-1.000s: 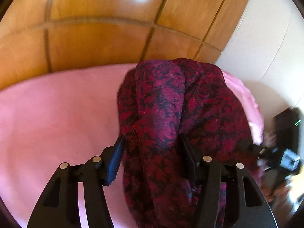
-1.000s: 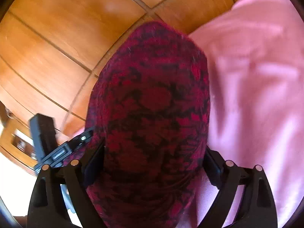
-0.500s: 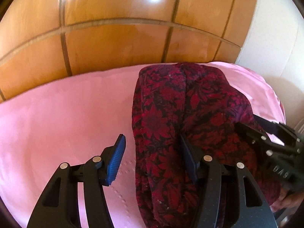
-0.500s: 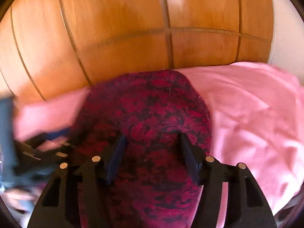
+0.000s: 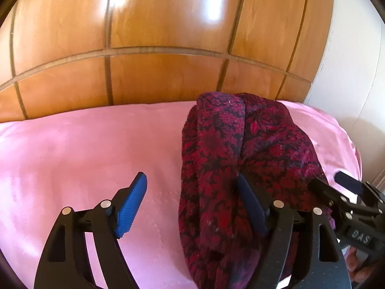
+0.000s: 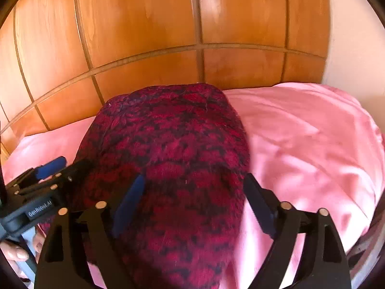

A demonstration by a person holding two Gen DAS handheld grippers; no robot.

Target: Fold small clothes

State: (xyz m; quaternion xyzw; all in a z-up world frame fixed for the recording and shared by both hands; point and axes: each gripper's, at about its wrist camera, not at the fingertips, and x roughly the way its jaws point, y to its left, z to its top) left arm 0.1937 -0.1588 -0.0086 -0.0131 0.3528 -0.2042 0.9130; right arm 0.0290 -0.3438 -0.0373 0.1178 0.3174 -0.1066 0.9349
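Both grippers are opening over the garment (image 5: 243,159), bunched on the pink bed (image 5: 84,149). Left gripper (image 5: 192,204) and right gripper (image 6: 195,197) straddle the fabric, pads unclamped.

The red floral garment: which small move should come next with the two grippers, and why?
Probably draw both grippers back and up. The left gripper and right gripper are both opening, pads off the cloth, and the red floral garment lies bundled on the pink sheet, so a clear look should precede regripping.
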